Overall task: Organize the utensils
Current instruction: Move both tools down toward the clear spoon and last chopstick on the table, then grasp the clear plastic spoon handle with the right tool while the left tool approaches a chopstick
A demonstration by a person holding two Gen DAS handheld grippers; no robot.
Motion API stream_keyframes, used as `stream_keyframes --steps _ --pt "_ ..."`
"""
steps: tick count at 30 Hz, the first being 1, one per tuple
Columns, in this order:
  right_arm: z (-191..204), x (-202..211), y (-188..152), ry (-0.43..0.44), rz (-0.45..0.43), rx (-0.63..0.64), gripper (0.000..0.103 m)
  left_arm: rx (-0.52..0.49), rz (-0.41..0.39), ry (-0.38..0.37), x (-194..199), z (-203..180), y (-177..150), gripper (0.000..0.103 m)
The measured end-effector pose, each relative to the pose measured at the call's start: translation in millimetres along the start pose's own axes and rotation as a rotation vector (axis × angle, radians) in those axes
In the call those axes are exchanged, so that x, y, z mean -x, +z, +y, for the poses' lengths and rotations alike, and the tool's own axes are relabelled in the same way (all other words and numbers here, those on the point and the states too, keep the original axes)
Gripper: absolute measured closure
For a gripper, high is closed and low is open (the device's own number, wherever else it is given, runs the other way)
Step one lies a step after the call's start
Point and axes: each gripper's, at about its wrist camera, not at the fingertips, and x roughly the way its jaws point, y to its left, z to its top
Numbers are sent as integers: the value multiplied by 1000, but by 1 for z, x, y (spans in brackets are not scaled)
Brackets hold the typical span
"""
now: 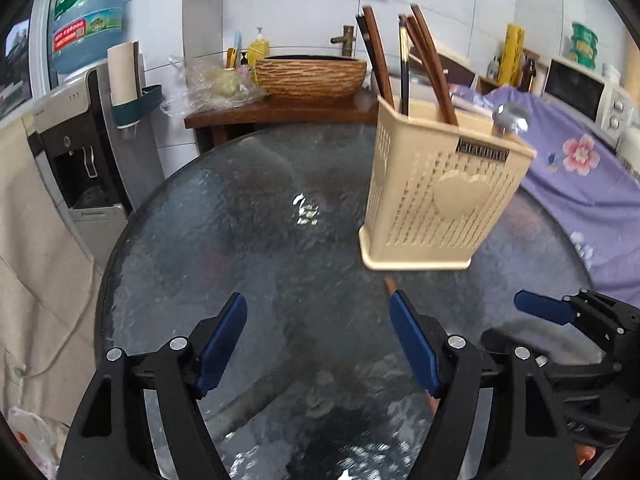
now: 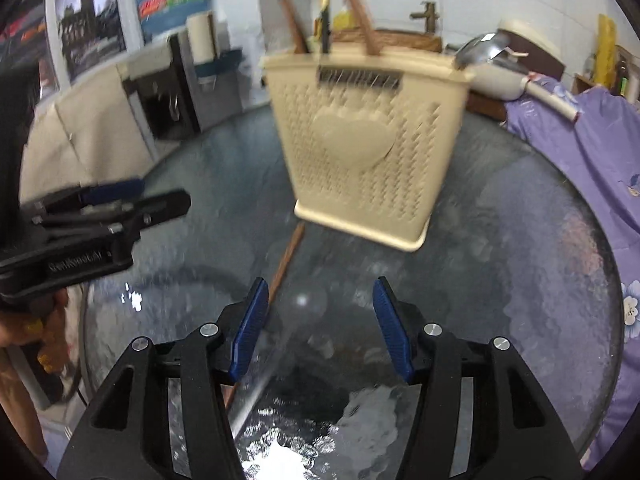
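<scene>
A beige slotted utensil holder (image 1: 436, 196) (image 2: 360, 140) stands upright on the round glass table (image 1: 240, 216) (image 2: 520, 240). It holds several brown chopsticks (image 1: 430, 60), a dark one and a metal spoon (image 1: 510, 118) (image 2: 482, 50). One loose brown chopstick (image 2: 286, 256) (image 1: 389, 283) lies on the glass in front of the holder, running toward the left finger of my right gripper. My left gripper (image 1: 318, 296) is open above the glass with nothing between its fingers. My right gripper (image 2: 320, 282) is open too, with nothing between its blue pads. Each gripper shows in the other's view: right gripper (image 1: 560, 312), left gripper (image 2: 132, 196).
Behind the table stand a wooden side table with a brown ribbed bowl (image 1: 310, 76), a water dispenser (image 1: 80, 152) at the left, and a purple flowered cloth (image 1: 576, 168) with a microwave (image 1: 588, 96) at the right. The right wrist view is motion-blurred.
</scene>
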Motion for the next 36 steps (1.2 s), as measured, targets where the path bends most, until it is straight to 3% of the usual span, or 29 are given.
stream_keyframes --steps 5,17,23,27,36 --pt "7 -22 -16 4 62 11 48 -7 28 -1 -5 -1 -9 33" --pt "15 -49 -19 -16 134 51 49 18 79 -6 -21 5 -22 35" --pt "21 -55 -17 -31 121 55 51 0 101 -8 -28 0 -22 39" --pt "22 -58 -13 -37 115 54 66 -11 117 -14 -35 -6 -20 40" --pt "11 -52 -16 -38 111 52 66 -42 168 -42 -57 -30 -12 48"
